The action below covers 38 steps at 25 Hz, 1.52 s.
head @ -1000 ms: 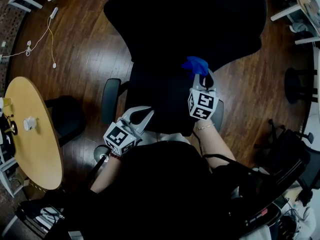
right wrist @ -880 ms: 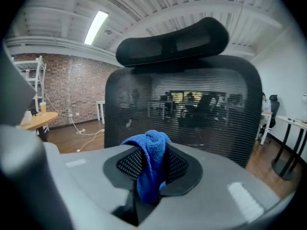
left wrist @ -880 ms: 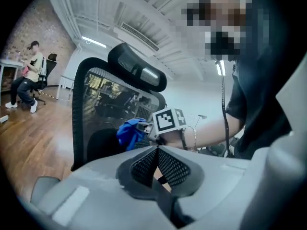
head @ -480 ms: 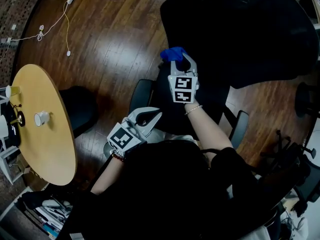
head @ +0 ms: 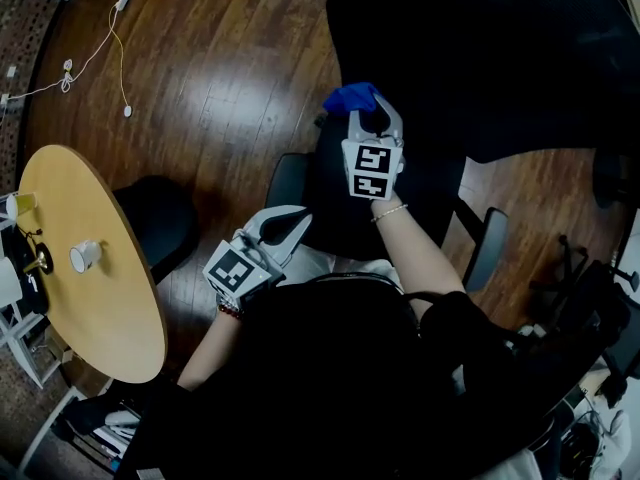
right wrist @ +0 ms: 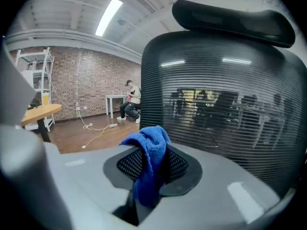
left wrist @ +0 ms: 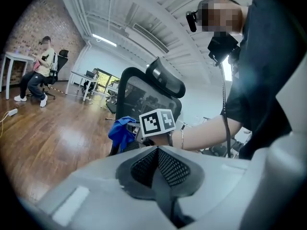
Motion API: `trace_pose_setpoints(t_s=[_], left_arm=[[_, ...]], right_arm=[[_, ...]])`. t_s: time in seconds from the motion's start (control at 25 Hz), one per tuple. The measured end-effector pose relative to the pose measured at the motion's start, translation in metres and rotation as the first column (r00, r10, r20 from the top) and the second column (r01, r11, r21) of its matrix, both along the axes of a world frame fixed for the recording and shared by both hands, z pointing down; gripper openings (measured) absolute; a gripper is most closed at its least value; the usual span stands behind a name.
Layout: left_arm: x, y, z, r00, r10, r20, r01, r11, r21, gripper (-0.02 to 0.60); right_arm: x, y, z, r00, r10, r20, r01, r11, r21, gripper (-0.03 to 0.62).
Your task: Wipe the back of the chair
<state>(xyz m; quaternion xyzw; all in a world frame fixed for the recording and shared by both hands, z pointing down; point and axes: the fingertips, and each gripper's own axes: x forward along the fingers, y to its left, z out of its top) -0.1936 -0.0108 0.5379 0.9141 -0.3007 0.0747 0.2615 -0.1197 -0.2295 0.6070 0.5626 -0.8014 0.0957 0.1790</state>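
Note:
A black mesh office chair [head: 470,58] stands in front of me, its ribbed back [right wrist: 225,109] and headrest [right wrist: 235,16] filling the right gripper view. My right gripper [head: 370,118] is shut on a blue cloth [head: 352,98], which hangs from its jaws [right wrist: 149,162] a short way before the mesh back. In the left gripper view the chair back [left wrist: 144,97] shows behind the blue cloth [left wrist: 122,132]. My left gripper [head: 285,224] is held low near my body, jaws shut with nothing between them [left wrist: 156,169].
A round wooden table [head: 85,268] with a white cup [head: 82,256] stands at the left. A white cable [head: 90,58] lies on the wooden floor at the far left. A black stool [head: 155,223] sits beside the table. Another person sits on a chair [left wrist: 41,71] far off.
My right gripper with the blue cloth has moved left across the chair back, from its right part to its left edge. The left gripper has barely shifted.

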Motion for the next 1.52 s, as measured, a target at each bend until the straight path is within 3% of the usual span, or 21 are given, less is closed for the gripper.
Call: trace_pose_setpoints(t_s=[0.32,0.48,0.64,0.88,1.08,1.24,1.4,1.52], left_arm=[[0.034,0.001,-0.003,0.998,0.061,0.013,-0.060,0.998,-0.011,0.000],[0.060,0.001,-0.008,0.997,0.080,0.019,-0.080,0.997,-0.012,0.000],[0.090,0.006,-0.008,0.992,0.122,0.039,-0.122,0.992,-0.016,0.000],[0.147,0.009,-0.014,0.987,0.161,0.016,-0.160,0.987,-0.030,0.000],[0.191,0.015,-0.016,0.981,0.193,0.017,-0.193,0.981,-0.027,0.000],[0.211,0.018,-0.020,0.985,0.172,-0.007,-0.172,0.985,-0.022,0.000],[0.212,0.026,-0.019,0.989,0.148,-0.023,-0.149,0.989,-0.028,0.000],[0.200,0.032,-0.015,0.990,0.138,-0.018,-0.138,0.990,-0.038,0.000]], right_arm=[[0.087,0.005,-0.001,0.994,0.104,-0.031,-0.105,0.994,-0.015,0.086],[0.151,0.021,0.004,0.982,0.183,-0.052,-0.185,0.982,-0.035,0.086],[0.235,0.044,0.014,0.952,0.296,-0.082,-0.303,0.950,-0.080,0.086],[0.328,0.068,0.018,0.931,0.317,-0.180,-0.336,0.938,-0.086,0.087],[0.374,0.087,0.022,0.921,0.333,-0.200,-0.356,0.930,-0.091,0.087],[0.403,0.098,0.025,0.908,0.347,-0.236,-0.377,0.921,-0.099,0.087],[0.447,0.109,0.023,0.853,0.445,-0.272,-0.484,0.870,-0.096,0.080],[0.450,0.114,0.013,0.873,0.420,-0.250,-0.457,0.883,-0.112,0.078]])
